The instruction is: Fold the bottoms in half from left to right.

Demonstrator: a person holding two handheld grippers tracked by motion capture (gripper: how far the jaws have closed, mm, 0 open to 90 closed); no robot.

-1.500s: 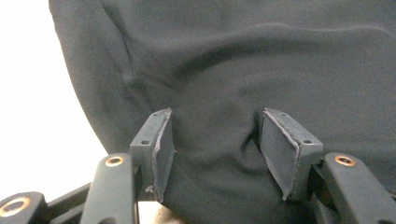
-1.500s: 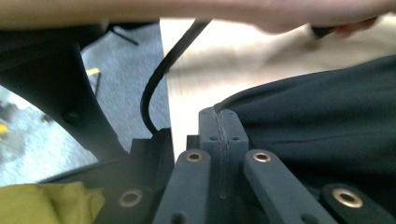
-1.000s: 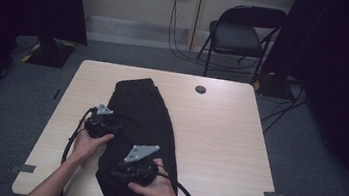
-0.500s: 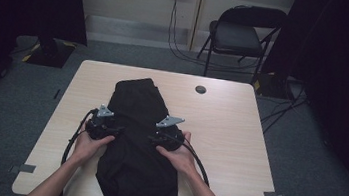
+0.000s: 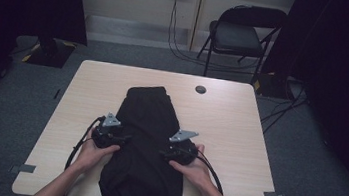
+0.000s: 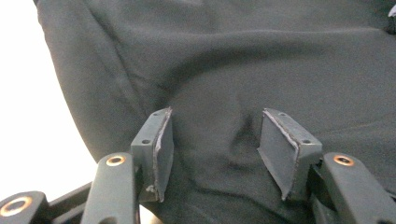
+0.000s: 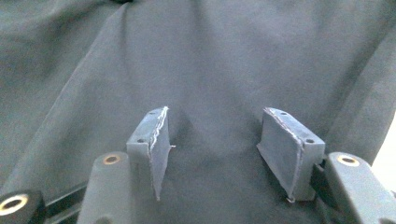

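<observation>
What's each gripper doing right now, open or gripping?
Left gripper: open, jaws apart over the black garment, nothing pinched.
Right gripper: open, jaws have just been opening, garment between them, not pressed.

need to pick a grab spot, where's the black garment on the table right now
In the high view the black garment lies down the middle of the table, from near the round grommet to the near edge, between both grippers.

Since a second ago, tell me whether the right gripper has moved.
Yes. The right gripper has gone from the near table edge farther up and right across the black garment, its jaws just opening over the cloth.
</observation>
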